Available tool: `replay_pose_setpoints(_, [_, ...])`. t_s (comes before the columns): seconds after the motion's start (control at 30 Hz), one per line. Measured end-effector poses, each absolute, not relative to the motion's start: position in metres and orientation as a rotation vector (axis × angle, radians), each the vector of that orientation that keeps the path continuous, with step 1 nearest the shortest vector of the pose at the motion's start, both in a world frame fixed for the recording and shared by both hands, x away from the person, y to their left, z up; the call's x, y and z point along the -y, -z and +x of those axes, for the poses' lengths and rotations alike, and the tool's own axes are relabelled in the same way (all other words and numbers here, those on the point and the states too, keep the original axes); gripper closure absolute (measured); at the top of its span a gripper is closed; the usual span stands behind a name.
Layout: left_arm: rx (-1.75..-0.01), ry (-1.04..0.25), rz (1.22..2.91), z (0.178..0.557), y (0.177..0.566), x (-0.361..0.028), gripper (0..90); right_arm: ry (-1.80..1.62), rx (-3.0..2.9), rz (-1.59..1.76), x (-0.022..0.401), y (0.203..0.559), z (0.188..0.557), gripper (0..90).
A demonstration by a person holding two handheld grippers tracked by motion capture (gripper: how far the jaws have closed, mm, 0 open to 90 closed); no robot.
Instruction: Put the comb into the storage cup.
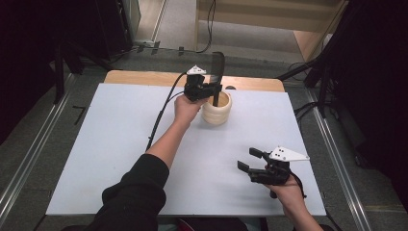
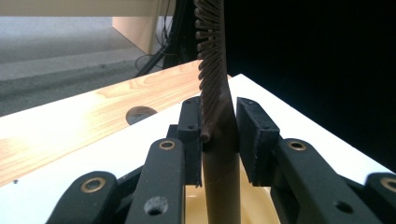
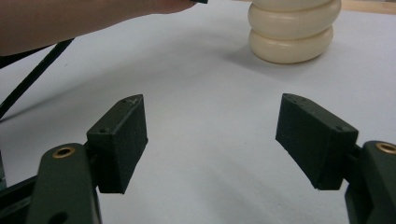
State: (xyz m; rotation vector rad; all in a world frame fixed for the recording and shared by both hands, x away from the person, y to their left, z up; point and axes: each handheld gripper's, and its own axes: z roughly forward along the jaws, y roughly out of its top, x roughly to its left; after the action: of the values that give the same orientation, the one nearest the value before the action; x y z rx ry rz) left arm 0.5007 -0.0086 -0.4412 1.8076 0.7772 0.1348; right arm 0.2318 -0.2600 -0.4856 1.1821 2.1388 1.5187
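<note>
Room lies wide around your right gripper (image 1: pixel 252 166), jaws apart over bare white table (image 1: pixel 120 144), while your left gripper (image 2: pixel 219 135) clamps the brown comb (image 2: pixel 212 70) above the far cream holder (image 1: pixel 216 111).

A white sheet (image 1: pixel 120 159) covered a wooden table (image 1: pixel 144 77); grey floor (image 1: pixel 29 144) and dark surroundings lay beyond, with cables (image 1: pixel 209 29) at the far side.

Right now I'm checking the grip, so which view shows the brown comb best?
The left gripper view: the comb stands upright, clamped between the left gripper's pads, teeth and handle close up. The high view shows it small and dark above the cream holder.
</note>
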Motion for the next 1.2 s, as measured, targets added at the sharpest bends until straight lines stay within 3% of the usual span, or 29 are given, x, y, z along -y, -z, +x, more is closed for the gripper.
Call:
replay_pose_setpoints(0.47, [-0.778,-0.153,1.834,0.499,0.452,0.009,72.1,-1.526,-2.143,1.177,0.259,0.485,0.232,23.0])
replay_pose_setpoints(0.57, [-0.766,-0.138,1.832,0.498,0.450,0.009,66.1,-1.528,-2.146,1.176,0.259,0.486,0.232,23.0])
replay_pose_setpoints(0.6, [-0.762,-0.147,1.828,0.497,0.449,0.009,56.0,-1.528,-2.147,1.171,0.259,0.486,0.232,23.0])
replay_pose_setpoints(0.63, [-0.756,-0.156,1.833,0.497,0.448,0.008,56.0,-1.528,-2.147,1.171,0.259,0.486,0.232,23.0])
replay_pose_setpoints(0.67, [-0.753,-0.158,1.836,0.496,0.445,0.006,50.5,-1.526,-2.147,1.171,0.259,0.485,0.231,23.0])
replay_pose_setpoints(0.9, [-0.785,-0.112,1.817,0.497,0.438,-0.007,41.1,-1.522,-2.149,1.171,0.258,0.486,0.231,23.0])
replay_pose_setpoints(1.2, [-0.809,-0.059,1.833,0.494,0.431,-0.027,38.3,-1.517,-2.153,1.171,0.257,0.486,0.232,23.0])
